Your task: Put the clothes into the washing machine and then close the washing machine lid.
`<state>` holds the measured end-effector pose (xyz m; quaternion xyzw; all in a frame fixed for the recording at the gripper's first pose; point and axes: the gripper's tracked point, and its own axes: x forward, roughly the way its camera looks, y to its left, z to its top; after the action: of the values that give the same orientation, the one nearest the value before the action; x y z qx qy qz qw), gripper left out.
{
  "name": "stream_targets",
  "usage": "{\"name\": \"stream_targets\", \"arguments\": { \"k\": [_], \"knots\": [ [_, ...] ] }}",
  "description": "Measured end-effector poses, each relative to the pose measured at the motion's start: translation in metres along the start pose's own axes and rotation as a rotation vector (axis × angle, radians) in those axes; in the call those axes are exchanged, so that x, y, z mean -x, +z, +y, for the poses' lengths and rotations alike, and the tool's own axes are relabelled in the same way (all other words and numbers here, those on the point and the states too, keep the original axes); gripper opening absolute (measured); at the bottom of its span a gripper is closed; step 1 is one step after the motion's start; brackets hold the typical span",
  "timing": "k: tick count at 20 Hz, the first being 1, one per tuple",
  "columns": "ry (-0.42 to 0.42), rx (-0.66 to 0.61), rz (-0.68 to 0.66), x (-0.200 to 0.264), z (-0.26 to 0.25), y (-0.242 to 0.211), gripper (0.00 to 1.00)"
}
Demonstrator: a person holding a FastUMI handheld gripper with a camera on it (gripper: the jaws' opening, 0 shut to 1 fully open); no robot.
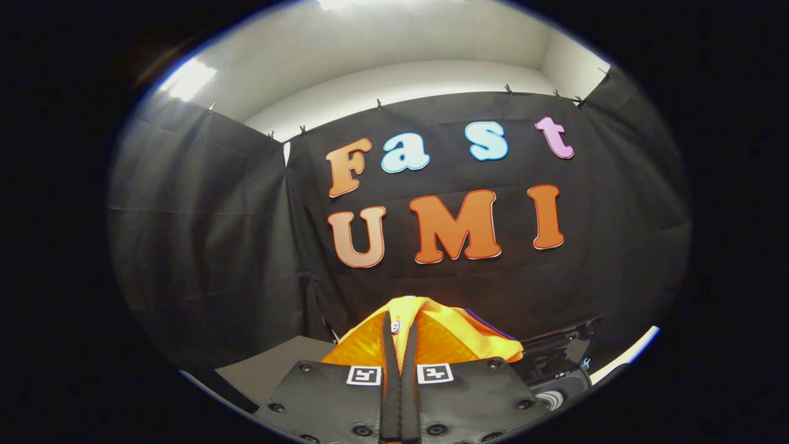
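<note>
An orange garment [444, 339] with a thin dark trim bunches up around and just ahead of my fingers, lifted off whatever lies below. My gripper [399, 330] is shut on a fold of this garment, the two fingers pressed close together with cloth spilling out on both sides. To the right of the fingers and lower down, a dark part of the washing machine [558, 361] shows, with a round knob [553, 399] on it. The drum and lid are hidden from here.
A grey flat surface [271, 370] lies to the left below the fingers. A pale edge [629, 354] runs beyond the machine on the right. The black cloth wall [203, 246] stands close ahead, under a white ceiling.
</note>
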<state>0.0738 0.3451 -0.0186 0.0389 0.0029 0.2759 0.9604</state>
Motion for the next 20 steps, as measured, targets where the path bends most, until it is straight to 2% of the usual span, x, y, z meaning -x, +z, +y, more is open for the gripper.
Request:
{"name": "stream_targets", "arguments": {
  "k": [5, 11, 16, 20],
  "knots": [
    [-0.068, 0.004, -0.006, 0.012, -0.098, 0.003, 0.08],
    [-0.145, -0.012, 0.074, 0.024, -0.205, -0.038, 0.08],
    [-0.136, -0.005, 0.179, 0.027, -0.254, -0.097, 0.08],
    [-0.103, -0.014, 0.281, 0.022, -0.268, -0.154, 0.08]
  ]
}}
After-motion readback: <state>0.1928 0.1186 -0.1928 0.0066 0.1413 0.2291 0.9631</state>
